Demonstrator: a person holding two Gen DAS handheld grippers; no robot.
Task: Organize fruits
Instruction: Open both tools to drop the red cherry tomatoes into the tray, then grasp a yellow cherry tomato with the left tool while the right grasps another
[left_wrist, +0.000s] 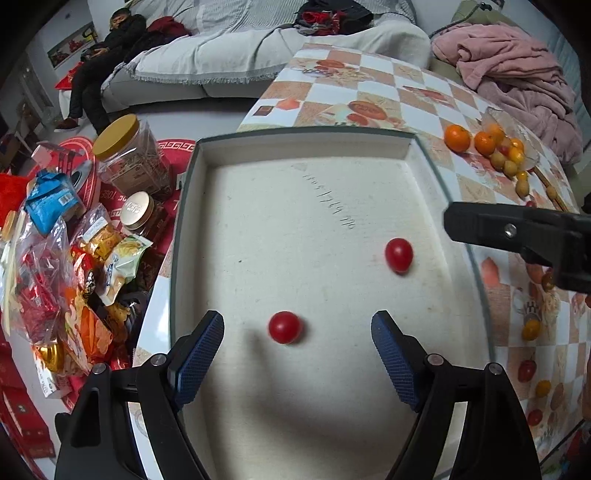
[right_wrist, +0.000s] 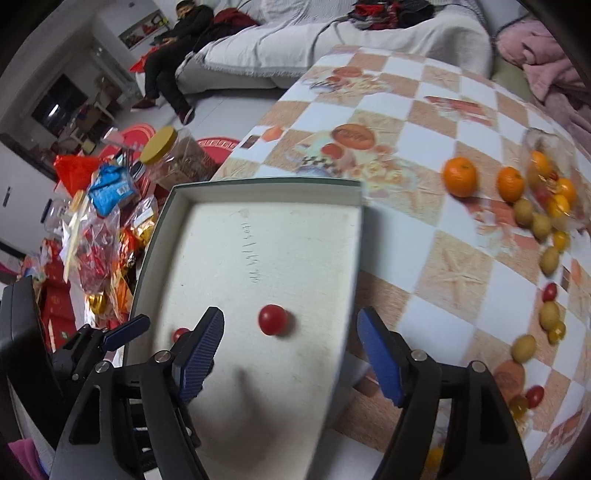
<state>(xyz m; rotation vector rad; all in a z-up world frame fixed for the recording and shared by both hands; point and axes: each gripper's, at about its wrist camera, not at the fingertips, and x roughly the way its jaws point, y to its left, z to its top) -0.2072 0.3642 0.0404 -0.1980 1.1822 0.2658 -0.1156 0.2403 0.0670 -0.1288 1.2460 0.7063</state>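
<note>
A shallow white tray (left_wrist: 295, 221) with a dark green rim lies on the checked tablecloth. Two red cherry tomatoes rest loose on its floor. One tomato (left_wrist: 284, 326) lies between the blue pads of my left gripper (left_wrist: 297, 343), which is open and clear of it. The other tomato (left_wrist: 399, 254) sits further right, below a black finger (left_wrist: 480, 225) of the other gripper. In the right wrist view my right gripper (right_wrist: 291, 347) hangs open over the tray's (right_wrist: 277, 240) right edge, with a tomato (right_wrist: 271, 319) lying free just beyond its fingers. The second tomato (right_wrist: 181, 334) is half hidden.
Two oranges (right_wrist: 460, 176) and a clear bag (right_wrist: 546, 173) spilling small yellow fruits and cherry tomatoes lie on the table to the right. Snack bags (left_wrist: 85, 280) and a yellow-lidded jar (left_wrist: 129, 151) crowd the floor on the left. A person sits on the sofa behind.
</note>
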